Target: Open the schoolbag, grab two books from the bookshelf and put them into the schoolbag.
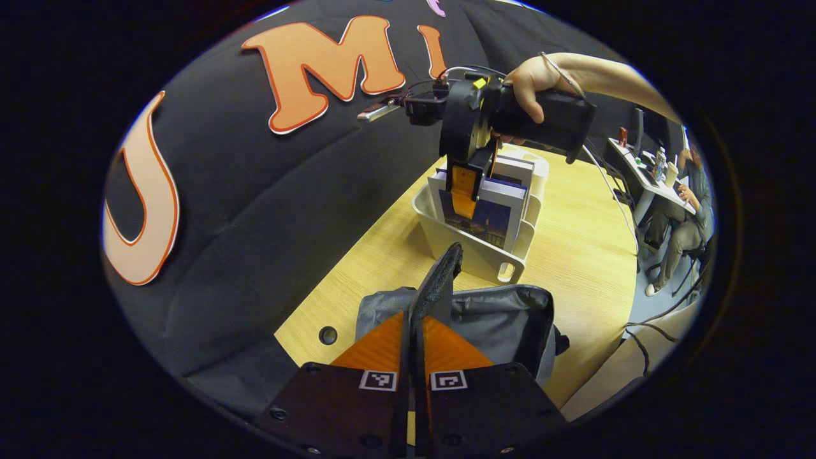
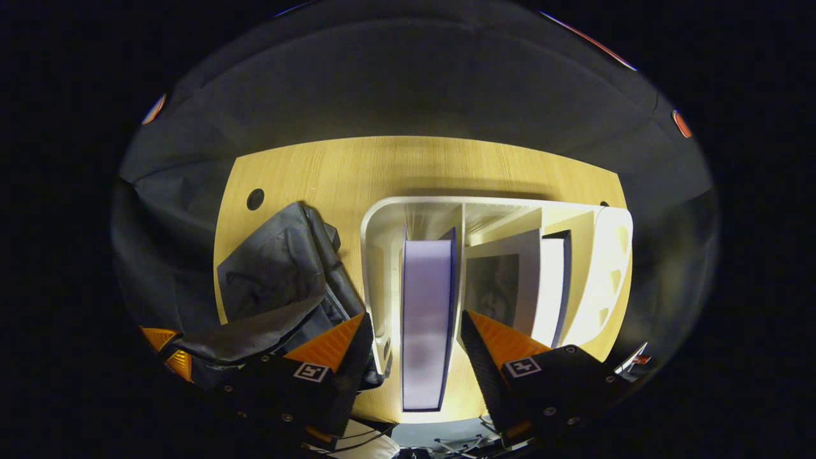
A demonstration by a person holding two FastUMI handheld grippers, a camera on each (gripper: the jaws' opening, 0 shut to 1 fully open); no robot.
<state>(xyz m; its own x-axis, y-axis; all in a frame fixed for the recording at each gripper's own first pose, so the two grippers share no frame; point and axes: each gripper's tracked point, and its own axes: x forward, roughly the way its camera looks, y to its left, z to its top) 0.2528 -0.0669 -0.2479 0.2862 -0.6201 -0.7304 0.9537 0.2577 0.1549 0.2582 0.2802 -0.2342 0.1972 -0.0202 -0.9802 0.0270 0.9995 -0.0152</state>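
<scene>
**Right gripper straddles a book in the rack while the left pinches the bag strap**

Down at the front of the table sits the grey schoolbag, its mouth gaping open and facing up. Its dark strap stands straight up, and the left gripper has both fingers squeezed together on that strap, holding it taut.

Just behind the bag stands the white bookshelf, an open rack with upright dividers. In the right gripper view the rack shows from above, and a book with a purple cover stands on edge in its left compartment. A second, pale book leans in the next compartment over.

The right gripper is spread wide with a finger on each side of the purple book; whether either finger touches the cover, I cannot tell. In the left gripper view that same tool points down into the rack, held from above by a hand.

The crumpled bag lies just left of the rack in the right gripper view, touching its wall. Off past the table edge, a seated person is at a desk.
</scene>
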